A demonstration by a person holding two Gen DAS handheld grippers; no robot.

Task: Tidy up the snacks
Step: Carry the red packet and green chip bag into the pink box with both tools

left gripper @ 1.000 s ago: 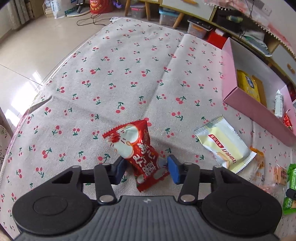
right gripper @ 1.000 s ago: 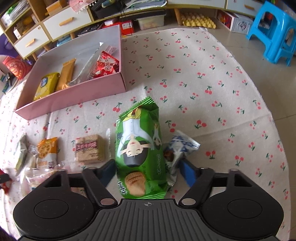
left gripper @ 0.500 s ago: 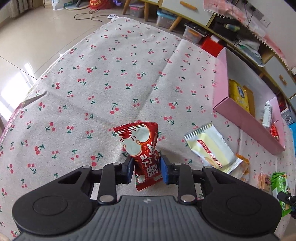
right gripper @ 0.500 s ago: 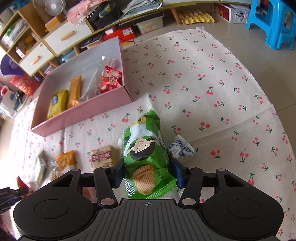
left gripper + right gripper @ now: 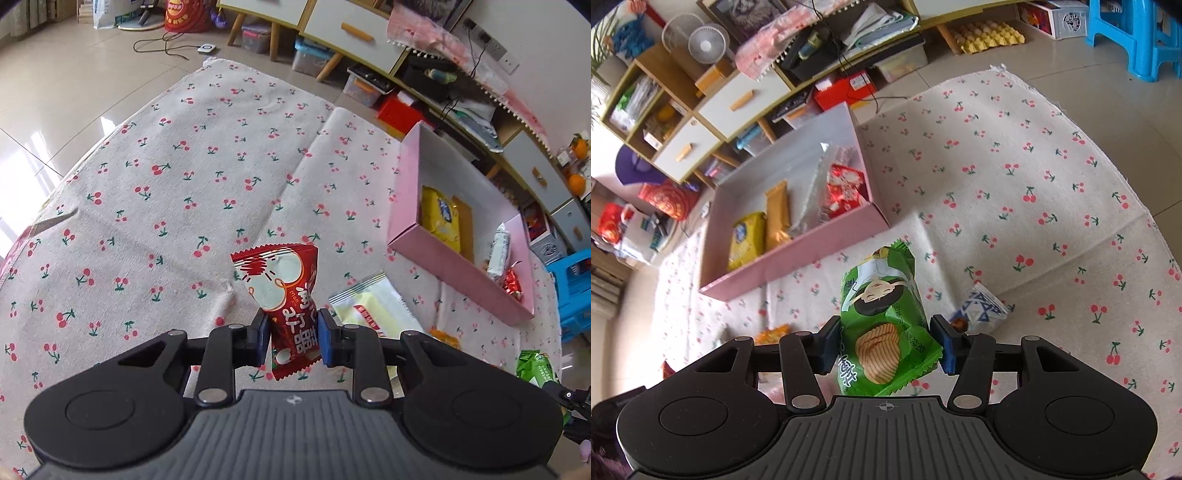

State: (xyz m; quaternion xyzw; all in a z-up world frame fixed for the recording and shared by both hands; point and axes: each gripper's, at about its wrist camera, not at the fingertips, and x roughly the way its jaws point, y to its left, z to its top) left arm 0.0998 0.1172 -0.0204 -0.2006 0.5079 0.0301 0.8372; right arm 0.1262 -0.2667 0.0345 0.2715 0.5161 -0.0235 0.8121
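My left gripper (image 5: 293,338) has a red snack packet (image 5: 280,280) between its blue pads, and its jaws are still closing on it; the packet stands upright, lifted off the cherry-print cloth (image 5: 166,206). In the right wrist view, my right gripper (image 5: 888,343) is shut on a green crisps packet (image 5: 882,306), held above the cloth. The pink box (image 5: 798,254) lies beyond it to the left and holds a yellow packet, an orange bar, a clear wrapper and a red packet. That pink box (image 5: 454,275) is at the right in the left wrist view.
A pale yellow packet (image 5: 373,306) lies right of the left gripper. A blue-and-white packet (image 5: 982,310) and an orange packet (image 5: 772,332) lie on the cloth near the right gripper. Low cabinets and storage bins line the far side. A blue stool (image 5: 1137,33) stands on the floor.
Both grippers closed onto their packets and lifted them off the cloth. The red packet now stands upright, and the green packet has risen and tilted.
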